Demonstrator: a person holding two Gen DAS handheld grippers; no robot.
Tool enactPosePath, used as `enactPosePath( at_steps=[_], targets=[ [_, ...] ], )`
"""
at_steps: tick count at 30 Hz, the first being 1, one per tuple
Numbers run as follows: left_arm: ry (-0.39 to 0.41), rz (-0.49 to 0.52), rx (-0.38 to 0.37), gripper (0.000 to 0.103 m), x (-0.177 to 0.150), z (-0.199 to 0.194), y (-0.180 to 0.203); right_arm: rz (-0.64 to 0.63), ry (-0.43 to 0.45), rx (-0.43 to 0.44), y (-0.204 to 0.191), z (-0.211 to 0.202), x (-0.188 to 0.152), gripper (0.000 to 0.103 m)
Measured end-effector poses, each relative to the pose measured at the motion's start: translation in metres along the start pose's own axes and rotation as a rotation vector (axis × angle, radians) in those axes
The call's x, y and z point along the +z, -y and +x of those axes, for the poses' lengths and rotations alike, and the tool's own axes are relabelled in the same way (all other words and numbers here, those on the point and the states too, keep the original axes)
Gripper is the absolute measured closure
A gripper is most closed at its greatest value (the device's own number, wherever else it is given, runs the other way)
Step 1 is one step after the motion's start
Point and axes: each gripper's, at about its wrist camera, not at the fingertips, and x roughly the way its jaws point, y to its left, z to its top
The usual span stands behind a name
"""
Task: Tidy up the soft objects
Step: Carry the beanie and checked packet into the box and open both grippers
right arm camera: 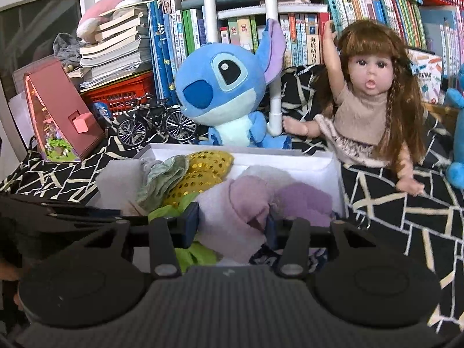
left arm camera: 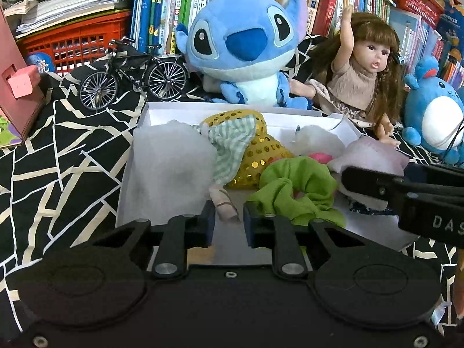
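A white box (left arm camera: 232,108) on the black patterned cloth holds several soft things: a white fluffy pad (left arm camera: 171,159), a green striped cloth (left arm camera: 232,142), a gold sequin piece (left arm camera: 261,150) and a green scrunchie (left arm camera: 295,185). My left gripper (left arm camera: 229,223) hovers over the box's near edge with its jaws shut to a narrow gap. The end of a beige fabric strip (left arm camera: 224,203) shows in that gap; I cannot tell if it is pinched. My right gripper (right arm camera: 232,223) is shut on a pale purple plush piece (right arm camera: 246,200) above the box's right half.
Behind the box sit a blue plush creature (left arm camera: 240,49), a long-haired doll (left arm camera: 362,69) and a model bicycle (left arm camera: 133,72). Another blue plush (left arm camera: 432,116) stands at the right and a pink house model (right arm camera: 58,110) at the left. Books and a red crate (left arm camera: 78,40) line the back.
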Motion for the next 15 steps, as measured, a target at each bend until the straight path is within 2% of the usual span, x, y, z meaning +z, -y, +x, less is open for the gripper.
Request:
enactPosePath(
  at_steps=[15],
  targets=[
    [-0.014,0.007,0.002,0.083,-0.008,0.0,0.0,0.005,-0.07,0.035,-0.006,0.004,-0.025,0.056]
  ],
)
